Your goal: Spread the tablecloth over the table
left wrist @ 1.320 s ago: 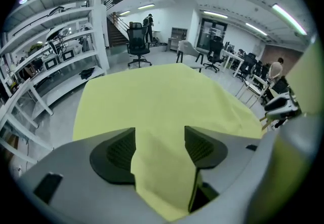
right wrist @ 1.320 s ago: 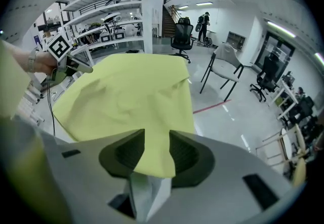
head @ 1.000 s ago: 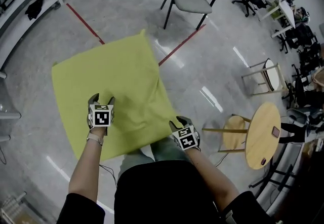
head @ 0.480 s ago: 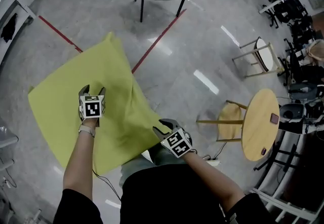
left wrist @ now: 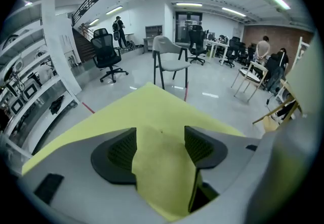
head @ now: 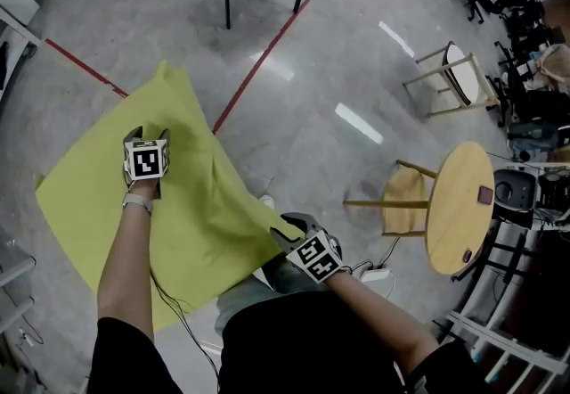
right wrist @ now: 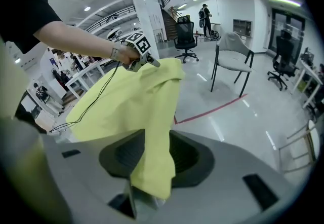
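We see the yellow-green tablecloth (head: 191, 205) held up above the glossy grey floor (head: 312, 143), slung between both claws. The left gripper (head: 147, 135), jaws set wide, pinches a thick fold at the far left. The right gripper (head: 287, 230), jaws narrower, clamps a hanging edge near the body. The cloth is soft, matte and loosely rumpled. Both claws carry black-and-white square markers.

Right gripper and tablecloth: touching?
Touching. In the right gripper view, the right gripper pinches a fold of the tablecloth between both pads.
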### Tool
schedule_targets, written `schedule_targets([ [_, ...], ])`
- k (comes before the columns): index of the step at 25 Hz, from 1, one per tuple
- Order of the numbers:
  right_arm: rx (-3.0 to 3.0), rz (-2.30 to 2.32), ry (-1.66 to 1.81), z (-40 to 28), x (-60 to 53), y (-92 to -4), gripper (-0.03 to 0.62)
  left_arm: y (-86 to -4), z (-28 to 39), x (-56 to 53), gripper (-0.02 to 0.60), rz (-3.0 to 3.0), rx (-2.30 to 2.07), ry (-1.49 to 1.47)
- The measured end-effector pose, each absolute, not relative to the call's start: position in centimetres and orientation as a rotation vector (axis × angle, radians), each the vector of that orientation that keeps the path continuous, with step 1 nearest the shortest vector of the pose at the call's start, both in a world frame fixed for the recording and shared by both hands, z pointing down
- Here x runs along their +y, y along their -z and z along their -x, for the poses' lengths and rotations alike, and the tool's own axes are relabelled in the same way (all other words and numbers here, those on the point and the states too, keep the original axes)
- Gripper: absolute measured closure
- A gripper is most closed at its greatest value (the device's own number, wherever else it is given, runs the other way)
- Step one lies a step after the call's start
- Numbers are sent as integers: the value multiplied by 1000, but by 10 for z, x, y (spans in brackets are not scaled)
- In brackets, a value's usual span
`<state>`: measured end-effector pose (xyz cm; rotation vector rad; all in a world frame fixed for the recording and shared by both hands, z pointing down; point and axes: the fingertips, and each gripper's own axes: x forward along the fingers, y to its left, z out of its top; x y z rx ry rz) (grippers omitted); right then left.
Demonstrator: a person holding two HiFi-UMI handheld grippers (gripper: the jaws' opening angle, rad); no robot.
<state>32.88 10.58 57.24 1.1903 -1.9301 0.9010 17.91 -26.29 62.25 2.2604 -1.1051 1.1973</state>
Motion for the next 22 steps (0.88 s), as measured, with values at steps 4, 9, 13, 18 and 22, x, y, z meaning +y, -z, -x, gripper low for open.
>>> schedule_targets([
  [4,-1912,-1200,-926,-339,107,-576,437,-640,-166,-276,275,-2186,-1137,-1221],
  [9,-1898,-1201,-948,-343,113,-583,437,-644,-153,-289,235,-2145,-1130,-1159],
  [13,-1887,-1196,-949,-345,114,-588,437,-636,-131,-310,233,-2165,-1252,-1276],
  [18,-1884,-1212,-971,-348,116,-590,437,-635,-88,-329,232,-2041,-1404,-1216],
  [22,-1872,-1212,-981,-353,122,-593,437,-633,-77,-333,232,-2050,-1420,-1287],
])
